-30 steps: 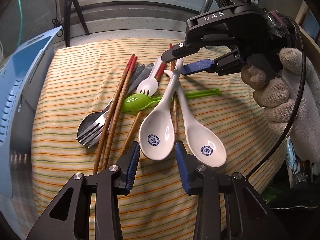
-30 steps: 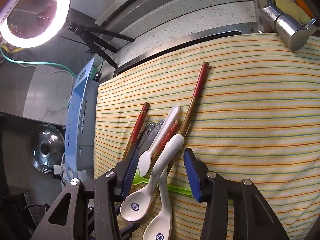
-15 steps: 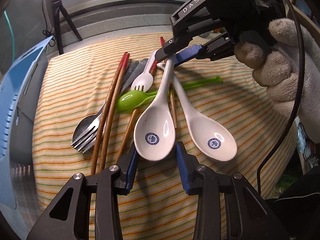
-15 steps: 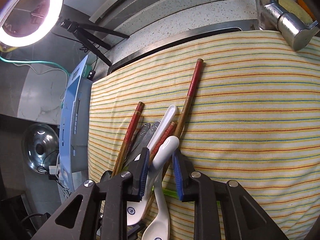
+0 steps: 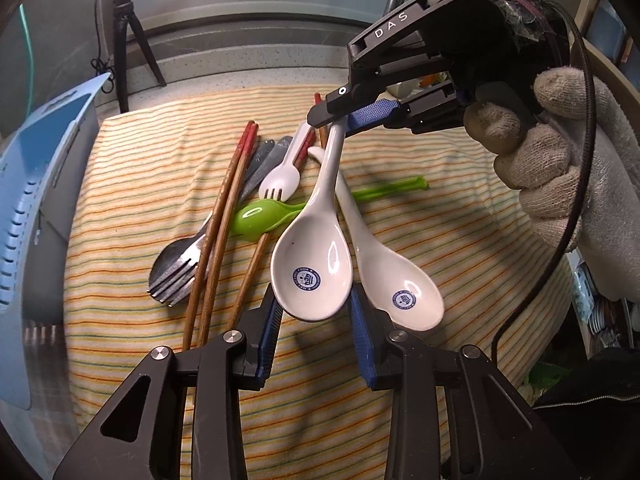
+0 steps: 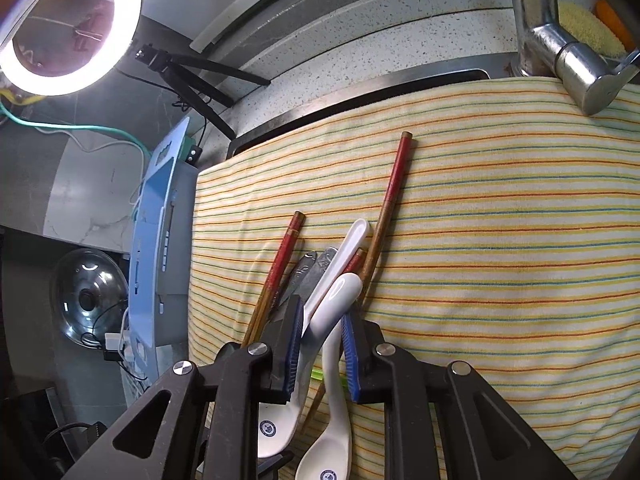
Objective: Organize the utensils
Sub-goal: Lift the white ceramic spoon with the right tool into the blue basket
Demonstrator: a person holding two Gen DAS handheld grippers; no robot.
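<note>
two hand-held grippers: both in view over the striped cloth (image 5: 460, 224)
right hand-held gripper (image 5: 340, 122): pads closed on the handle tip of the near ceramic spoon (image 5: 312, 264), gloved hand (image 5: 560, 172) behind it
right wrist view: same hand-held gripper (image 6: 320, 348), blue pads pinching that white handle
held spoon: bowl raised, hanging between the left fingertips, blue logo up
left hand-held gripper (image 5: 314, 332): jaws apart, holding nothing, pads either side of the held bowl; contact cannot tell
second ceramic spoon (image 5: 384, 264): flat on cloth, just right of the held one, handles crossing
green spoon (image 5: 272, 216): lies across under both white handles
white plastic fork (image 5: 282, 176): above the green bowl
chopsticks (image 5: 224, 220): red-tipped pair left of the pile, more under the spoons
metal fork (image 5: 176, 276): on a metal spoon, left edge of the pile
blue rack (image 5: 36, 208): far left, off the cloth
faucet (image 6: 560, 48): beyond the cloth's far edge
</note>
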